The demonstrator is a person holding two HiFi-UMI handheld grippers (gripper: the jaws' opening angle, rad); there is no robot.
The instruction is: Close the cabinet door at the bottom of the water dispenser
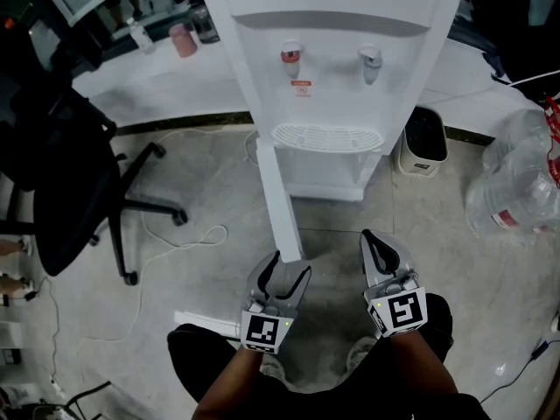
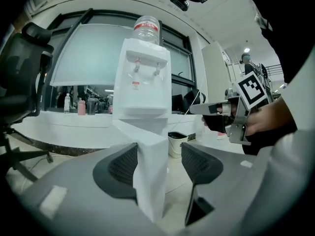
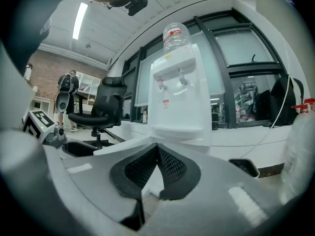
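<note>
Left tongs (image 1: 290,266) straddle the open cabinet door's (image 1: 278,195) edge, unclamped.

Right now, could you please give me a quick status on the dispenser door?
Left gripper open, straddling cabinet door edge. Right gripper shut, empty. Door swung wide open. Nothing seen blocking its swing.

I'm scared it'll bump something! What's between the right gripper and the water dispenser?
Just bare floor, the head view shows. The open cabinet door stands aside, between the jaws of the left gripper.
</note>
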